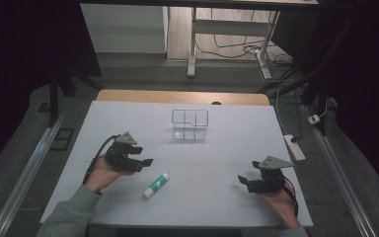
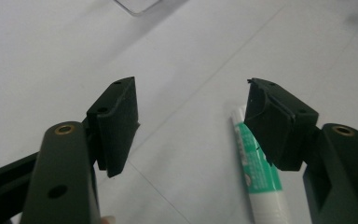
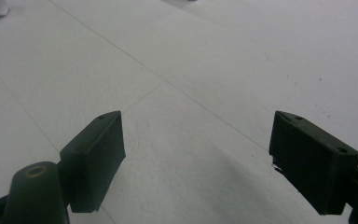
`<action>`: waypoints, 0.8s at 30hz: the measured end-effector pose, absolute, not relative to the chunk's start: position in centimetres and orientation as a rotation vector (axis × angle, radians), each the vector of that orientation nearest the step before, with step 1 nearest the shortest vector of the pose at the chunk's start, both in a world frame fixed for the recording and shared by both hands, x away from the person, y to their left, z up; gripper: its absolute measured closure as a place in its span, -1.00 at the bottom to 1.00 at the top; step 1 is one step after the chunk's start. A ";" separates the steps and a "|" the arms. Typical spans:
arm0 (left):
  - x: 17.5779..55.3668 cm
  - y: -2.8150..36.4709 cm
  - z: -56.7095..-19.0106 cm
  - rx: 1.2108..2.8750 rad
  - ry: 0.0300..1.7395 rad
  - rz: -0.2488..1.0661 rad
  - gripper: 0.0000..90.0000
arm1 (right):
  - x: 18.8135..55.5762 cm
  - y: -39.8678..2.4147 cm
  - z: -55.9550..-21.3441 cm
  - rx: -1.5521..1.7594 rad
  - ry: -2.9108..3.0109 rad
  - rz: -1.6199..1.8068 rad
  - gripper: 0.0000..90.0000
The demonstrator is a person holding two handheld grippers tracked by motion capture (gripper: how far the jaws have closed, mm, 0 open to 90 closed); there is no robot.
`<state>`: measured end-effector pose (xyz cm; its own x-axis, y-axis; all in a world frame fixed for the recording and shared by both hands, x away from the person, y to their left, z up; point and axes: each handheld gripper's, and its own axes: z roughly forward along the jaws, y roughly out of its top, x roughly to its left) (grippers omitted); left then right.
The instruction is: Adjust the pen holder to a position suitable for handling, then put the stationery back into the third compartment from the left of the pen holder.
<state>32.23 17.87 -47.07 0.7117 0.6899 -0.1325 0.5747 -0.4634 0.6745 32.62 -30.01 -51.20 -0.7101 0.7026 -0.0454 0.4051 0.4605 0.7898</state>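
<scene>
White sheeting covers the table point(image 1: 128, 118), with a grey floor and desk legs beyond it at the top of the high view. Nearest, along the lower edge of that frame, the left gripper point(image 1: 145, 162) sits at lower left and the right gripper point(image 1: 242, 179) at lower right, each held in a hand. Between them, just right of the left gripper, a green-and-white glue stick point(image 1: 156, 185) lies flat on the sheet, touched by neither. In the left gripper view the jaws stand spread with bare sheet between them, and the glue stick point(image 2: 256, 177) lies partly behind the right-hand jaw. The right gripper's jaws are spread too, over bare sheet. Farther up, at centre frame, stands a clear plastic compartment box point(image 1: 190, 124).
</scene>
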 end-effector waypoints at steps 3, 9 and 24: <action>31.7 17.8 -47.2 2.214 0.947 0.195 -0.24 | 32.7 -29.9 -51.3 0.935 2.348 1.129 -0.61; 31.2 17.5 -47.2 2.249 0.936 0.193 -0.24 | 32.8 -29.9 -51.4 0.924 2.358 1.119 -0.61; 30.6 16.2 -47.7 2.348 0.869 0.162 -0.25 | 33.0 -29.7 -51.5 0.927 2.360 1.133 -0.61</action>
